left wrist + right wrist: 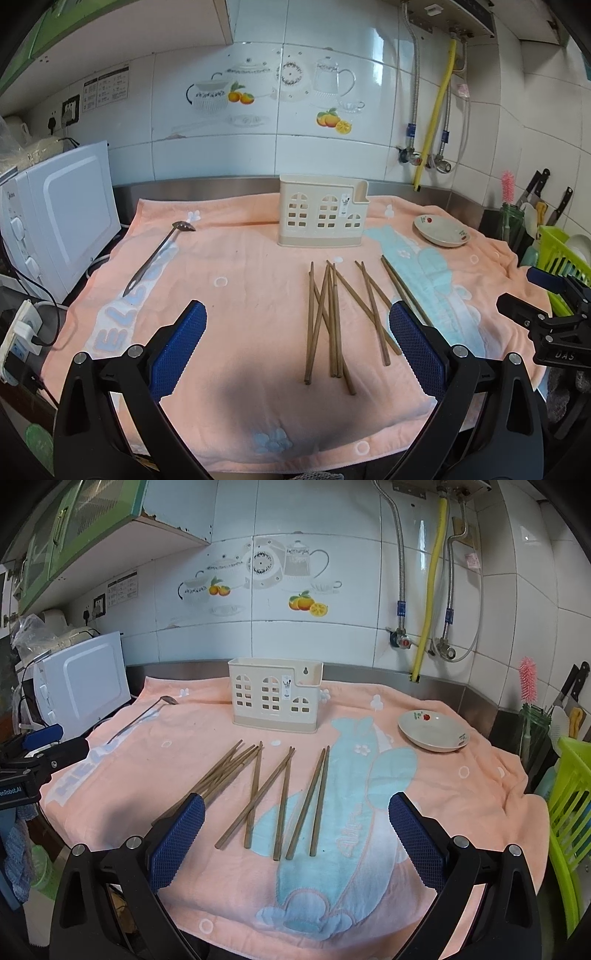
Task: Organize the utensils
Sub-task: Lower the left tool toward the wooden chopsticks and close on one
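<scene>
Several wooden chopsticks (334, 317) (284, 797) lie scattered on a pink towel (240, 273) (443, 786). Behind them stands a cream utensil holder (321, 210) (275, 700), upright, with nothing visible inside. A metal spoon (159, 254) (144, 712) lies at the towel's left. My left gripper (297, 325) hovers open above the towel's near side, with the chopsticks between and beyond its blue pads. My right gripper (295, 812) is open too, over the chopsticks' near ends, and holds nothing. Each gripper shows at the edge of the other's view.
A small white dish (441, 230) (433, 732) sits at the towel's back right. A white microwave (59, 218) (81, 690) stands left, a green rack (557, 258) (569, 812) right, with knives and a jar behind it. Tiled wall and pipes at the back.
</scene>
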`<state>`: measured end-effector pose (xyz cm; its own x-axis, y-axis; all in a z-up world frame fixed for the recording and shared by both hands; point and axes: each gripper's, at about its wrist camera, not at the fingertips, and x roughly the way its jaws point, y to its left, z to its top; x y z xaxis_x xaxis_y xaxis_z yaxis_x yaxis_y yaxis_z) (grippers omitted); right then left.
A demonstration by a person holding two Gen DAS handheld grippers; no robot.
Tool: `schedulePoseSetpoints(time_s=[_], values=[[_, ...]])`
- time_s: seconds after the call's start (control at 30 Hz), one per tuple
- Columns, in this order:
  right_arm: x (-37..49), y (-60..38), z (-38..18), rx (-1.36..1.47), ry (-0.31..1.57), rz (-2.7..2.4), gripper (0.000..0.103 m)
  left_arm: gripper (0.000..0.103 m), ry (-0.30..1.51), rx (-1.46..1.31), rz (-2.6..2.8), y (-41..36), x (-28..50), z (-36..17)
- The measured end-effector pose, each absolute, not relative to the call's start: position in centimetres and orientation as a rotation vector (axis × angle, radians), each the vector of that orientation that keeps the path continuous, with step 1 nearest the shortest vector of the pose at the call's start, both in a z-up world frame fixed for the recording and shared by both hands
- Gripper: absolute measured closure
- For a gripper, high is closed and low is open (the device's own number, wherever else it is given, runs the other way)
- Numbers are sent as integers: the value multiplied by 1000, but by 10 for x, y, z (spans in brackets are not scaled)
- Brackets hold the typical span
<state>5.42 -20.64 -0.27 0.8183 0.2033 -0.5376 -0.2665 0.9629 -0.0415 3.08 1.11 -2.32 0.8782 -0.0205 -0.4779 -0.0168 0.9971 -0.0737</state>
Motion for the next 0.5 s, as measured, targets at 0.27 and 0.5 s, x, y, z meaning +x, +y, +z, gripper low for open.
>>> schedulePoseSetpoints(time_s=[0.27,0.5], values=[[71,-205,-17,-118,597,250,6,5,532,-100,7,23,47,-32],[87,-205,-31,-109,639,253,6,5,573,-108,5,24,63,-45]])
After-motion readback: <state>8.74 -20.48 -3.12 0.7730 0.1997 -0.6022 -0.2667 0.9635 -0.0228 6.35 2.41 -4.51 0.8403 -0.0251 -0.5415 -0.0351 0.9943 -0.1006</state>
